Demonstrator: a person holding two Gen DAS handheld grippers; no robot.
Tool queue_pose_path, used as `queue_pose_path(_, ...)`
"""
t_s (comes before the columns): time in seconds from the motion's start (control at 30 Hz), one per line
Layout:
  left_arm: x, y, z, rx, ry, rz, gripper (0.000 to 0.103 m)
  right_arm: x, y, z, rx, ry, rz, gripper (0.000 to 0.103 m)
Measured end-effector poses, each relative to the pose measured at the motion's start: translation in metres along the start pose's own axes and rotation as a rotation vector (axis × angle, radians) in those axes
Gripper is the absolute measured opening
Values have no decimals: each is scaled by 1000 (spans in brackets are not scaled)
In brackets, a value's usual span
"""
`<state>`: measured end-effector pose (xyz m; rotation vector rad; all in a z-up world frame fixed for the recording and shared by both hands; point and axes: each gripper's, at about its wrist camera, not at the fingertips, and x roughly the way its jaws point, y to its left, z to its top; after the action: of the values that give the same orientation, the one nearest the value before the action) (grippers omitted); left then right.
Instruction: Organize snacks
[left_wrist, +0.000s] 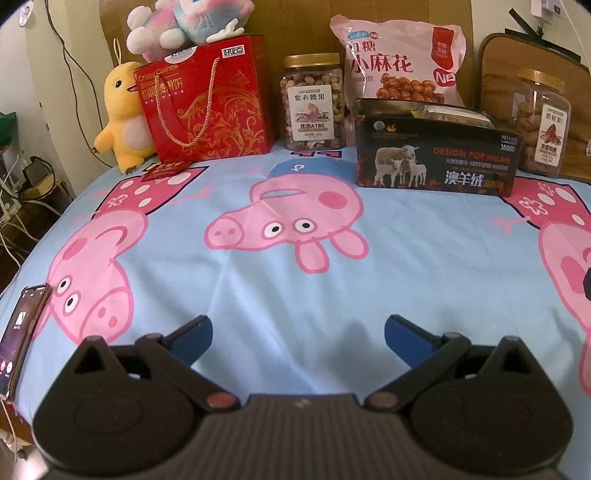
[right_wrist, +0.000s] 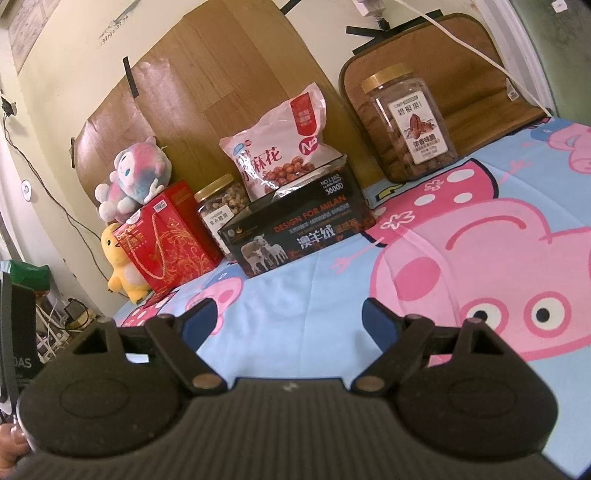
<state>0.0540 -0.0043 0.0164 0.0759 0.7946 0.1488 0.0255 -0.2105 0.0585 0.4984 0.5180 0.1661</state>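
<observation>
This is a bedroom in a home. A bed (left_wrist: 295, 280) wears a cartoon pig sheet, with a wooden headboard (right_wrist: 207, 96) behind. Plush toys, a yellow duck (left_wrist: 120, 118) among them, sit beside snack jars, and charger cables (left_wrist: 14, 199) trail down the wall.

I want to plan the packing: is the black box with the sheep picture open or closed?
Open. The black box has no lid on top, and packets show inside above its rim.
</observation>
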Motion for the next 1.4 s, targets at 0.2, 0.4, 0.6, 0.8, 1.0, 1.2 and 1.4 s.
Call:
queue_pose_path(0.2,0,-1,-1,6,5,0,103,0,0,0,-1,0,1,87)
queue_pose_path(0.4,1,-1,0,11,4,4,103,-1,0,-1,2,3,0,87)
queue_pose_path(0.6,-1,-2,-1,25,-11,8,103,-1,0,-1,4,4,0,87)
queue_pose_path(0.8,-1,-4,-2,33,-11,7,103,0,-1,-2,3,4,0,87)
queue_pose_path(1.0,1,-7,-2,48,-1,11,103,0,-2,-3,5,6,0,87)
queue_pose_path(1.2,2,-8,-2,59,0,14,103,0,-2,-3,4,7,1,87)
queue_pose_path(1.4,2,-9,-2,65,0,13,103,0,-2,-3,4,6,0,87)
